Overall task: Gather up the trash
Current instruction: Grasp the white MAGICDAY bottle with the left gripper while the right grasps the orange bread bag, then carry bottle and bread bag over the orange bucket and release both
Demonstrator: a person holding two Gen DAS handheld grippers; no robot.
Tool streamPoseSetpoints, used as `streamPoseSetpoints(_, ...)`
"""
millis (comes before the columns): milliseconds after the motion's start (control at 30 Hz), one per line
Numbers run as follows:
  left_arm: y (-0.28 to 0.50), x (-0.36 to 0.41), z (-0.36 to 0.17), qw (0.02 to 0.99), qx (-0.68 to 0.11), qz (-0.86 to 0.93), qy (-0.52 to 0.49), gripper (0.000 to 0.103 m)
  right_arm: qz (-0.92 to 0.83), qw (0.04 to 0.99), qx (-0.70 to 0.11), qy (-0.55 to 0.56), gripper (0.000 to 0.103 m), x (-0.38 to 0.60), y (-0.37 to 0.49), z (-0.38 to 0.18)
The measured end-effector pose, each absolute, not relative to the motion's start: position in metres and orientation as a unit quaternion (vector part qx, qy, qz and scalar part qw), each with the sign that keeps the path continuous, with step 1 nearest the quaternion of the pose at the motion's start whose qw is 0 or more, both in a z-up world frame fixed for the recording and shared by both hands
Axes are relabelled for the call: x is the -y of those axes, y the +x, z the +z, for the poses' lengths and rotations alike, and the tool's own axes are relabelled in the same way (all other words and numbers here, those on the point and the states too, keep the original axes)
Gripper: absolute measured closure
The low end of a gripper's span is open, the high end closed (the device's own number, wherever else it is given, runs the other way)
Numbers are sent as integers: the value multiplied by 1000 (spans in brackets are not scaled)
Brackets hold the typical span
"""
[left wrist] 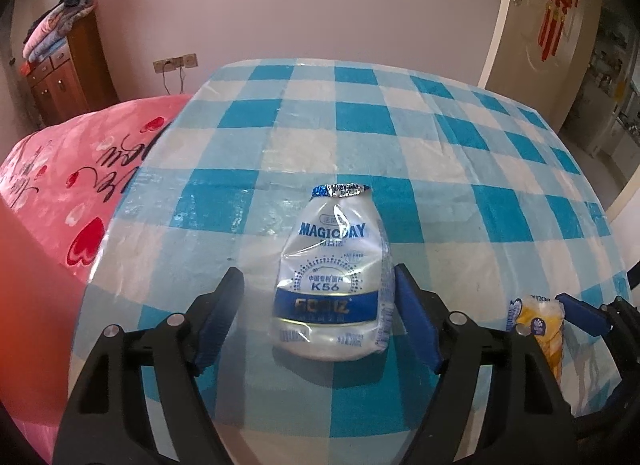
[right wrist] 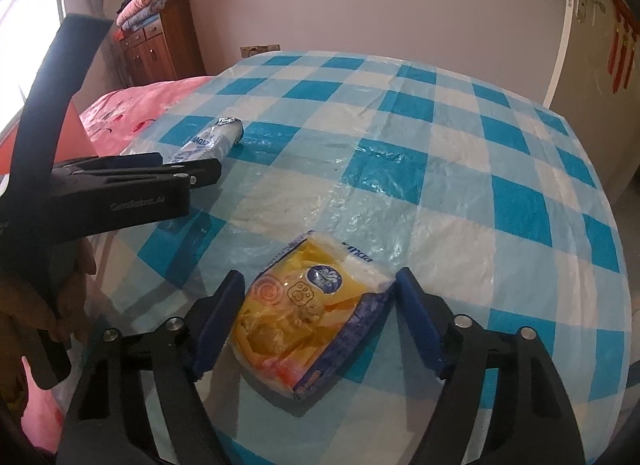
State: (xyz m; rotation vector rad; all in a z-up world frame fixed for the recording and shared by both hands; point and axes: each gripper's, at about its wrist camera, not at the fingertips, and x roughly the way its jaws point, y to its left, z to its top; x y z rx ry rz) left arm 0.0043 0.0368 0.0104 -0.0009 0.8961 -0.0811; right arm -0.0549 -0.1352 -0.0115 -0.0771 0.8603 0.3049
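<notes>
1. Left-wrist view: my left gripper [left wrist: 319, 293] has its jaws apart around a crushed white bottle [left wrist: 333, 277] with blue "MAGICDAY" and "K56" print. The right blue pad sits just beside the bottle's side, perhaps touching; the left pad stands clear, with tablecloth showing in the gap.
2. Same view: the bottle lies flat on the blue-and-white checked tablecloth [left wrist: 360, 113], its foil-rimmed mouth pointing away from me.
3. Same view, right edge: a yellow tissue pack [left wrist: 540, 321] lies near the bottle, with one blue pad of my other gripper beside it.
4. Right-wrist view: my right gripper [right wrist: 319, 293] straddles the tissue pack, which lies flat and slanted on the cloth. Both pads are very close to its edges; I cannot tell whether they press on it.
5. Same view, left side: my left gripper appears from the side, with my hand [right wrist: 60, 297] on its handle, and the bottle's neck pokes out beyond its fingers.
6. Surroundings: a pink bed cover [left wrist: 60, 185] with red hearts beside the table; a wooden cabinet [left wrist: 68, 73] with folded bedding on top; a door [left wrist: 532, 25] with red hangings.
</notes>
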Motion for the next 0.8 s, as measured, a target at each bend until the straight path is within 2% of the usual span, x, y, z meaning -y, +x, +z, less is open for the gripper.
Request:
streamPoseSetpoints(100, 7, -35, 8, 899, -437, -44, -3, 27, 147, 898, -414, -38, 32, 135, -55, -11)
streamPoseSetpoints(167, 6, -34, 8, 899, -435, -40, 3, 31, 148, 898, -413, -36, 35, 137, -55, -11)
streamPoseSetpoints(233, 6, -34, 8, 901, -433, -27, 11, 43, 149, 898, -413, -33, 38, 137, -54, -11)
streamPoseSetpoints(367, 5, -42, 9, 900, -433, -37, -14, 43, 153, 898, -411, -31, 46, 138, -55, -10)
streamPoseSetpoints(800, -29, -59, 29, 908, -413, -59, -38, 43, 176, 903, -391, -37, 61, 133, -63, -3)
